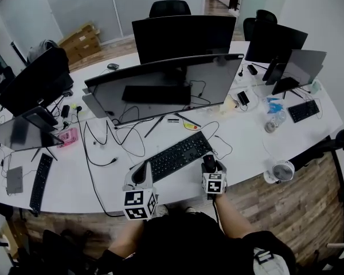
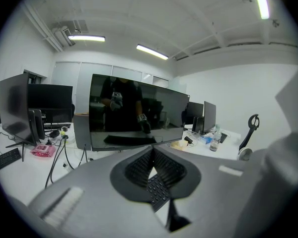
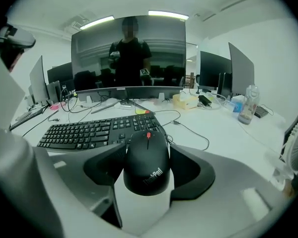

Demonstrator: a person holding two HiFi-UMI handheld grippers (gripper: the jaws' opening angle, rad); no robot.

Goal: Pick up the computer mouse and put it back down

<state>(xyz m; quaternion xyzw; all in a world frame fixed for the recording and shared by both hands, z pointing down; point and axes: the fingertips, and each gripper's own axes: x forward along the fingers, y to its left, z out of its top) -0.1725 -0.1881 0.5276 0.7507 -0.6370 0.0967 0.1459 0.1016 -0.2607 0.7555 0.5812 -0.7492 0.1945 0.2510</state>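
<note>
Clamping the right tool (image 3: 148,150) on the computer mouse (image 3: 148,163) across its two long flanks, pads pressing either side of the low black shell, just off the right end of the keyboard (image 1: 178,154), with the scroll wheel pointing toward it; resting on the surface (image 1: 246,136) or just clear of it not showing plainly. Judging it light and rigid but smooth and rounded, likely squirting out of a loose pinch, so gripping low on the flanks near the middle looking safest. Holding the left tool (image 2: 151,170) pinched together on nothing, off the keyboard's left end.

Grey left gripper (image 1: 140,173) and right gripper (image 1: 210,166) bear marker cubes (image 1: 140,204); black shirt (image 1: 183,239).
</note>
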